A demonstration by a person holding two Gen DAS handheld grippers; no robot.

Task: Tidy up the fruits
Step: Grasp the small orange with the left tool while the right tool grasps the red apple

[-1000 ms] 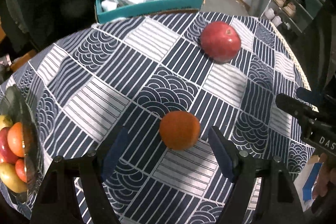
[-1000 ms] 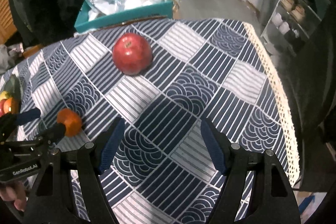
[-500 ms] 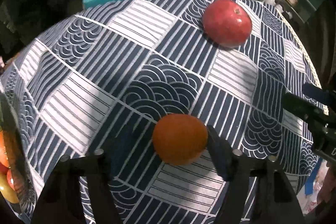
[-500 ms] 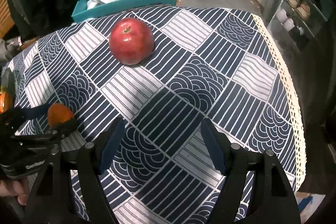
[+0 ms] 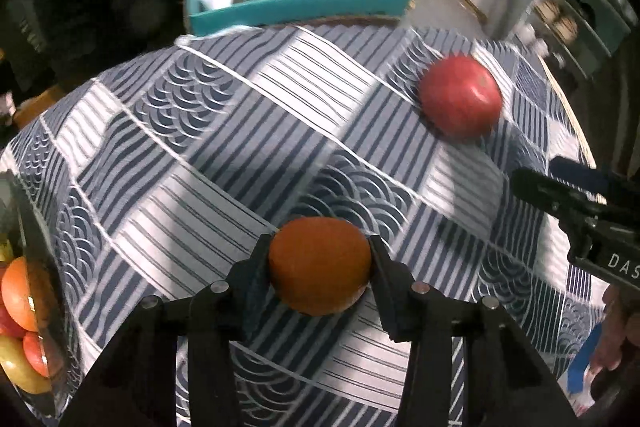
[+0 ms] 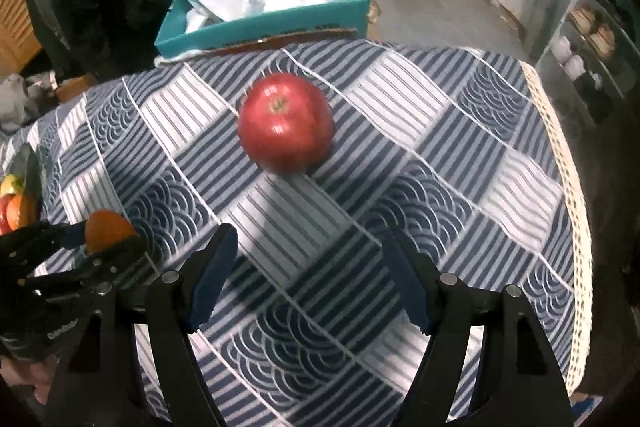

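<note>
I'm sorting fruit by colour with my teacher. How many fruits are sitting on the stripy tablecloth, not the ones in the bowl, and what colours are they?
Red: 1, the red apple
Orange: 1, the orange, clamped in the left gripper
Total: 2

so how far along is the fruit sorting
Done: several fruits already sit in the glass bowl at the table's left edge. In hand: the left tool has just closed on the orange. Left: the red apple lies loose on the tablecloth, ahead of the open, empty right tool.
</note>
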